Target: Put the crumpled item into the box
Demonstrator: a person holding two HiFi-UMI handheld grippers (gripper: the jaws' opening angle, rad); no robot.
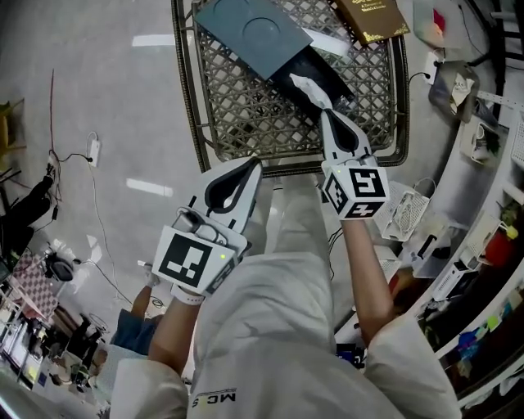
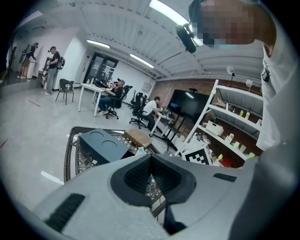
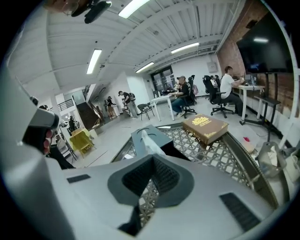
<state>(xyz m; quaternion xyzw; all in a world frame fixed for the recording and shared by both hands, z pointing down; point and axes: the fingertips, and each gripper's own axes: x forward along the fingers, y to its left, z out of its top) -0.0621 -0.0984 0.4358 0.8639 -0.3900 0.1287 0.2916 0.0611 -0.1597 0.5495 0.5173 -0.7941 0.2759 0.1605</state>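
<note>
A dark blue-grey box (image 1: 250,33) lies on the metal lattice table (image 1: 246,123), its lid slid aside so the black inside (image 1: 332,78) shows at the right end. My right gripper (image 1: 325,114) is shut on a white crumpled item (image 1: 304,85), which sticks out past the tips over the open end. In the right gripper view the crumpled item (image 3: 150,142) juts up from the gripper's (image 3: 151,158) tips in front of the box (image 3: 146,132). My left gripper (image 1: 252,166) is shut and holds nothing, hanging just off the table's near edge; its view shows the box (image 2: 101,145) ahead.
A brown book (image 1: 372,18) lies at the table's far right corner beside the box. Shelves and cluttered white items (image 1: 475,139) stand to the right. A cable and power strip (image 1: 92,149) lie on the floor at left. People sit at desks (image 2: 110,96) in the distance.
</note>
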